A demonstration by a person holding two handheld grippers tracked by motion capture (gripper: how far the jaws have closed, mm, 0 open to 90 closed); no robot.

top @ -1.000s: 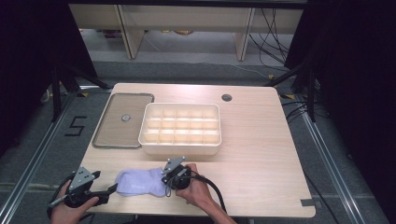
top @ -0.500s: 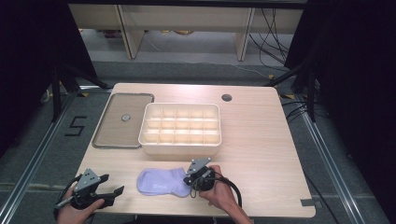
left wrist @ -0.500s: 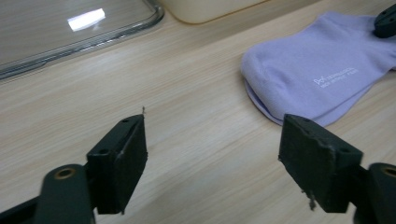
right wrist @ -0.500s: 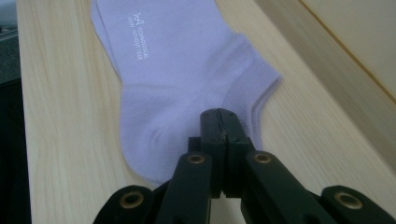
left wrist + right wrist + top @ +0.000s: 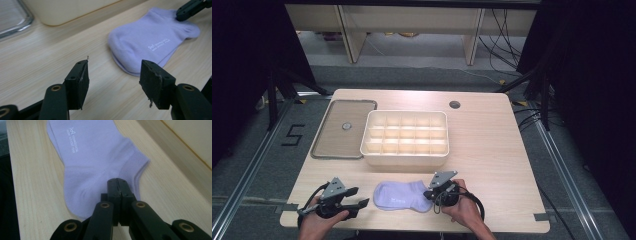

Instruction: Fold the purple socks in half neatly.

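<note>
Right gripper point(image 5: 430, 194) is clamped tight on the lilac sock's point(image 5: 401, 195) cuff – left gripper point(image 5: 362, 203), at the sock's nine o'clock, jaws apart but just been closing, nothing between them.

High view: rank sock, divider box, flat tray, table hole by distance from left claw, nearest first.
From the left claw:
1. Sock, just right of it, front edge.
2. Flat tray, behind it, left side.
3. Divider box, centre; close to the tray's rank.
4. Table hole, far right.

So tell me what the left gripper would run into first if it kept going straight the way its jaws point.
Probably the lilac sock: the left gripper, jaws just closing with nothing between them, points along bare table at its toe end. Depth is hard to judge.
</note>
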